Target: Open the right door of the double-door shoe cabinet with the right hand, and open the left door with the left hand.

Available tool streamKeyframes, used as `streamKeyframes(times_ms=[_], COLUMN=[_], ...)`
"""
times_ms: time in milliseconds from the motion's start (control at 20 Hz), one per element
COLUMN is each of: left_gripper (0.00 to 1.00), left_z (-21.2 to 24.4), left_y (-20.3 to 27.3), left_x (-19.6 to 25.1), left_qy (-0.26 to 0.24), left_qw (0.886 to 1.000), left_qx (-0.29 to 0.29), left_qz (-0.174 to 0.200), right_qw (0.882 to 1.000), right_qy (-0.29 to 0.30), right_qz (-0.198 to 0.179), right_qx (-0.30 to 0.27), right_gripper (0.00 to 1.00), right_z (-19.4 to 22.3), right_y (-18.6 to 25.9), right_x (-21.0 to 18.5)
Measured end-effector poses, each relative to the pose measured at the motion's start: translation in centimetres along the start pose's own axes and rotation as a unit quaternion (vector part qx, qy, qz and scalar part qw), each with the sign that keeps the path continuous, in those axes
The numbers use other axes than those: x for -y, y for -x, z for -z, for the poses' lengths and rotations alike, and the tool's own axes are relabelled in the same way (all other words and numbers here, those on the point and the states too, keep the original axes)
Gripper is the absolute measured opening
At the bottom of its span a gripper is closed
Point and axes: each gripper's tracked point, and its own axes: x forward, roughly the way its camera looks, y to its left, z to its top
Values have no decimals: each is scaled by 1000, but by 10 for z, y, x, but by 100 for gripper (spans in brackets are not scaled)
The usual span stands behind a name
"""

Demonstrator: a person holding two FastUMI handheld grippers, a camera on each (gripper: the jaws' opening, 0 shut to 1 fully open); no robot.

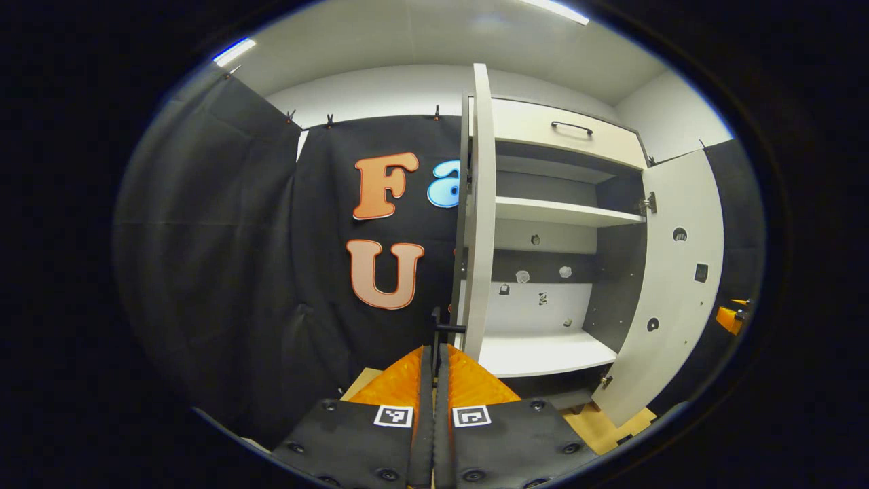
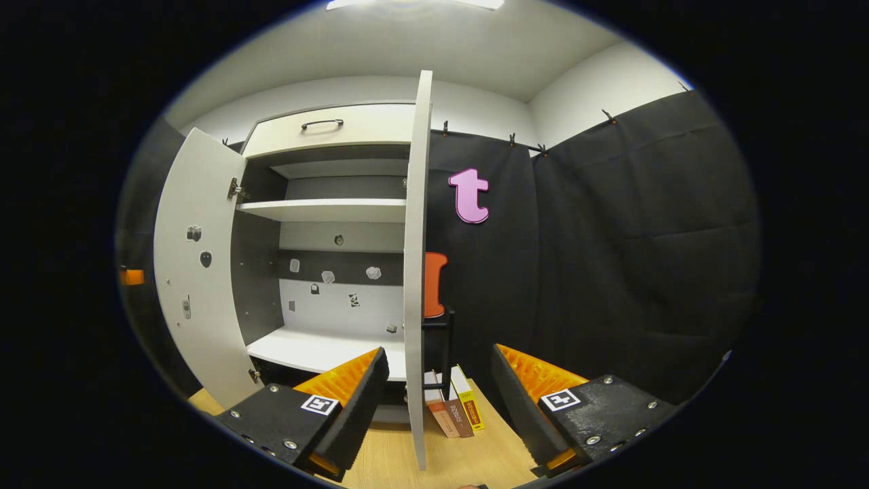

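Note:
The shoe cabinet [image 1: 563, 214] stands with both doors swung out. In the left gripper view the left door [image 1: 479, 204] is edge-on right ahead. Its thin black handle [image 1: 445, 328] runs down into the tips of my left gripper [image 1: 434, 350], which is shut on it. The right door [image 1: 679, 272] hangs open farther right. In the right gripper view the right door [image 2: 416, 272] is edge-on, with its black handle [image 2: 440, 353] beside it. My right gripper [image 2: 438, 372] is open, and the door's edge and handle sit between its fingers without touching them. The left door [image 2: 197, 272] is open at the left.
Inside the cabinet are bare white shelves [image 2: 326, 209], with a drawer [image 2: 333, 128] above them. Several books [image 2: 456, 407] stand on the wooden surface [image 2: 475, 455] by the right door's foot. Black cloth walls close in on both sides.

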Motion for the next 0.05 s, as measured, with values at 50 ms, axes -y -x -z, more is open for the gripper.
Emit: streamKeyframes(times_ms=[50], left_gripper=[11], left_z=[-7], left_y=[4], left_x=[-8], left_qy=[-5], left_qw=[1000], left_qx=[7], left_qz=[-13], right_qw=[1000], right_qy=[2], right_qz=[0], right_qx=[3], right_gripper=[93], right_z=[-6], right_y=[-2], right_x=[0])
